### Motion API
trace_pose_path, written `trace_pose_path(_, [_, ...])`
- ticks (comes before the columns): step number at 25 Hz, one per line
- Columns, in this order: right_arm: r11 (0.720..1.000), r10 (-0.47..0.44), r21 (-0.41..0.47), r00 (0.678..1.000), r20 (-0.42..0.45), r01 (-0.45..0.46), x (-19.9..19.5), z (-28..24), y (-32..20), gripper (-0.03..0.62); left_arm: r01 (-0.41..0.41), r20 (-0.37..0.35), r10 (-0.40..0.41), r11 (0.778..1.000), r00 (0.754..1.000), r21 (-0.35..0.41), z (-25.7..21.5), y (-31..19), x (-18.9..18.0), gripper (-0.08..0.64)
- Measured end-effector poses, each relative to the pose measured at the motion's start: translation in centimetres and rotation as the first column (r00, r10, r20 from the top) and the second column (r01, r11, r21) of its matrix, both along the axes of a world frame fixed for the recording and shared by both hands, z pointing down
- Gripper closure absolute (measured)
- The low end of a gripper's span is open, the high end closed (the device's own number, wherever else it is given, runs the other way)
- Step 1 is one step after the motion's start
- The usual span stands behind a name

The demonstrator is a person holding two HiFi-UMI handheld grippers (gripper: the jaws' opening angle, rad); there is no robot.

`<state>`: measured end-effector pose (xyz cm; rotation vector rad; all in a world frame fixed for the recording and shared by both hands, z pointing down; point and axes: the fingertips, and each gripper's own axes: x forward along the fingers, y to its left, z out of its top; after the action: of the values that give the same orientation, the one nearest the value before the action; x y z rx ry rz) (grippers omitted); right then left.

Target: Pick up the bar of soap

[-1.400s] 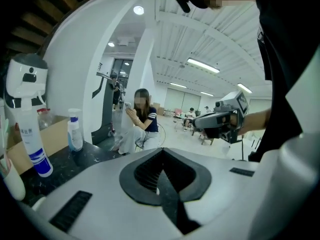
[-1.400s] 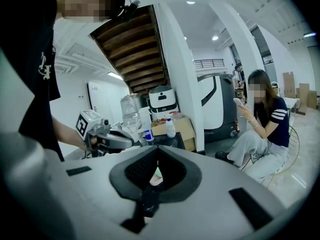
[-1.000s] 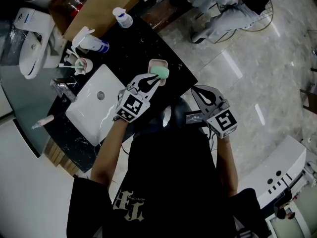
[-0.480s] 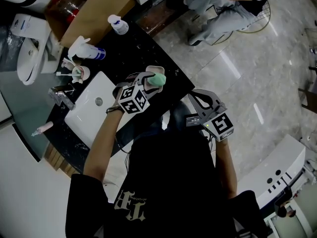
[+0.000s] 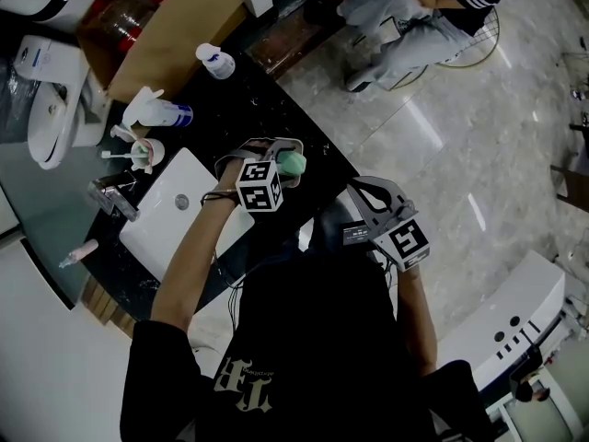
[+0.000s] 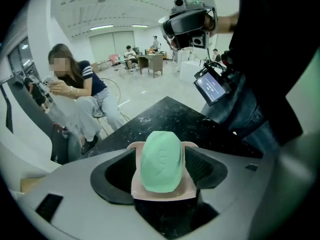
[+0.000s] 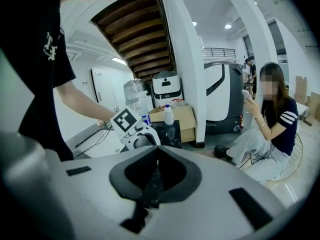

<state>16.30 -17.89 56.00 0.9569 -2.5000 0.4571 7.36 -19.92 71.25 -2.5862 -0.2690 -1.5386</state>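
Observation:
A green bar of soap (image 6: pixel 161 159) (image 5: pixel 294 162) lies in a pale pink dish (image 6: pixel 150 193) (image 5: pixel 287 144) on the black counter (image 5: pixel 262 99). My left gripper (image 6: pixel 161 154) (image 5: pixel 276 155) points steeply down over it. Its jaws have just been opening and now stand wide on either side of the dish, with the soap between them. The pads (image 6: pixel 202 165) do not press on the soap. My right gripper (image 7: pixel 155 170) (image 5: pixel 354 185) hangs off the counter's near edge to the right, shut with nothing in it.
A white basin (image 5: pixel 179 219) with a tap (image 5: pixel 115 191) sits left of the dish. Behind it stand a cup with a toothbrush (image 5: pixel 145 152), a spray bottle (image 5: pixel 155 109) and a small bottle (image 5: pixel 213 61). A cardboard box (image 5: pixel 156 35) and a seated person (image 5: pixel 405 12) lie beyond.
The left gripper has tipped downward, rolled and sunk over the soap dish, and its jaws have gone from shut to wide apart. The right gripper has stayed put.

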Motion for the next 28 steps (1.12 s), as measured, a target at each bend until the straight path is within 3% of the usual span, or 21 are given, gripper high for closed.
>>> trace_pose_path(4, [1.0, 0.01, -0.008, 1.0, -0.005, -0.01, 0.2, 0.2, -0.4, 0.583, -0.055, 0.04, 0.055, 0.998, 0.998, -0.013, 1.1, 0.3, 0.1, 0.267])
trace_pose_path(10, [1.0, 0.024, -0.012, 1.0, 0.001, -0.024, 0.5, 0.7, -0.6, 0.583, -0.058, 0.06, 0.062, 0.996, 0.996, -0.066, 1.8, 0.5, 0.2, 0.267])
trace_pose_path(22, [0.999, 0.043, -0.012, 0.999, -0.001, -0.043, 1.1, 1.0, -1.0, 0.583, -0.011, 0.002, 0.011, 0.996, 1.0, -0.086, 1.7, 0.1, 0.4, 0.267])
trace_pose_path(28, [0.999, 0.046, -0.012, 0.999, -0.01, -0.046, 1.3, 0.8, -1.1, 0.583, 0.052, -0.047, -0.057, 0.994, 0.997, -0.1, 1.5, 0.0, 0.3, 0.267])
